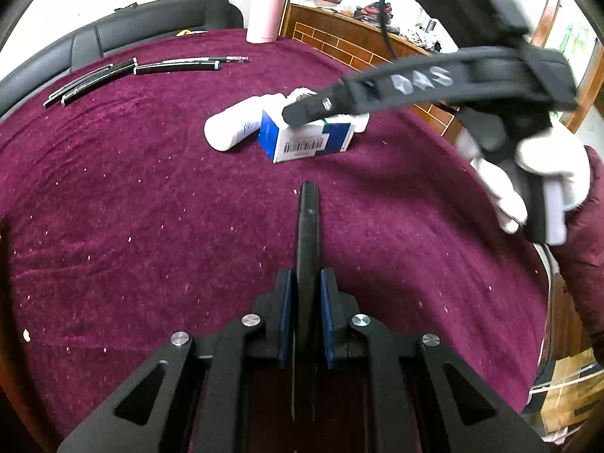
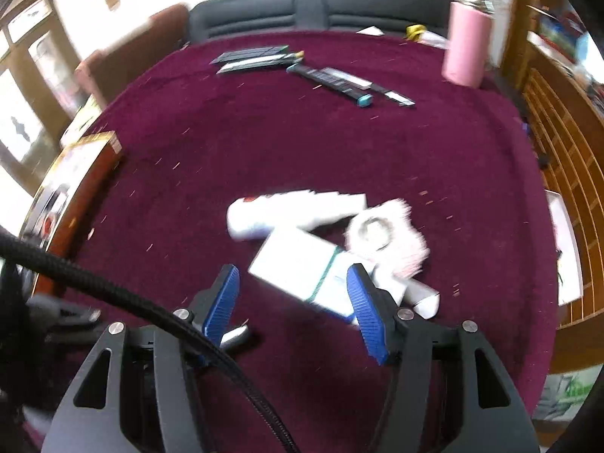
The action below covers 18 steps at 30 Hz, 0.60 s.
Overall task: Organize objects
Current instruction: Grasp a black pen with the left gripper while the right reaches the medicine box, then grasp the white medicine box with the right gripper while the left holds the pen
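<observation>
Two grippers: left gripper (image 1: 308,204) clamped on a black pen (image 1: 307,249) above the maroon cloth (image 1: 151,196); right gripper (image 2: 292,294) spread apart over the blue-and-white box (image 2: 302,264), beside a white bottle (image 2: 260,219).

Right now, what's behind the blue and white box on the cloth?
Behind the blue and white box lies a white bottle on its side. The right gripper over the box covers whatever else is back there.
</observation>
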Each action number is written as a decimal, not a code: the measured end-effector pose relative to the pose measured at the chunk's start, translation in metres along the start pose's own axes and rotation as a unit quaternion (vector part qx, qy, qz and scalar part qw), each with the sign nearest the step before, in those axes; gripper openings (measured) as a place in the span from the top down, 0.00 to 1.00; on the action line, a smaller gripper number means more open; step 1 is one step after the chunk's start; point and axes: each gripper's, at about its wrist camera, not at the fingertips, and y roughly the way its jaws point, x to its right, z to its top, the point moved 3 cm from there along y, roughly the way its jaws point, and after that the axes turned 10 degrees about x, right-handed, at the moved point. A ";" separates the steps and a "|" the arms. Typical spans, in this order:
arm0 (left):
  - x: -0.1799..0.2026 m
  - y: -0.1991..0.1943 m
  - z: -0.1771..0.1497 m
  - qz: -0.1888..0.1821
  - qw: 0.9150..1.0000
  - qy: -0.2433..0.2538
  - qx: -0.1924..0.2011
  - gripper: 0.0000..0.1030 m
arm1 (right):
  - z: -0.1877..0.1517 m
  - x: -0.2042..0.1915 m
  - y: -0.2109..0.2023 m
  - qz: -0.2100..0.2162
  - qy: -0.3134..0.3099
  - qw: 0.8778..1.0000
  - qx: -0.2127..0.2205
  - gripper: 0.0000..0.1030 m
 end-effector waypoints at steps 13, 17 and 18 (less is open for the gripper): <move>0.006 -0.018 -0.014 -0.028 1.000 -0.005 0.006 0.89 | 0.010 0.011 0.022 -0.010 -0.015 0.999 -0.030 0.35; -0.006 -0.034 -0.017 -0.027 0.999 -0.031 0.015 0.89 | -0.009 -0.002 0.028 0.045 -0.013 0.995 -0.086 0.35; -0.010 -0.037 -0.018 -0.023 0.999 -0.034 0.016 0.89 | -0.016 -0.009 0.027 0.039 -0.026 0.995 -0.094 0.35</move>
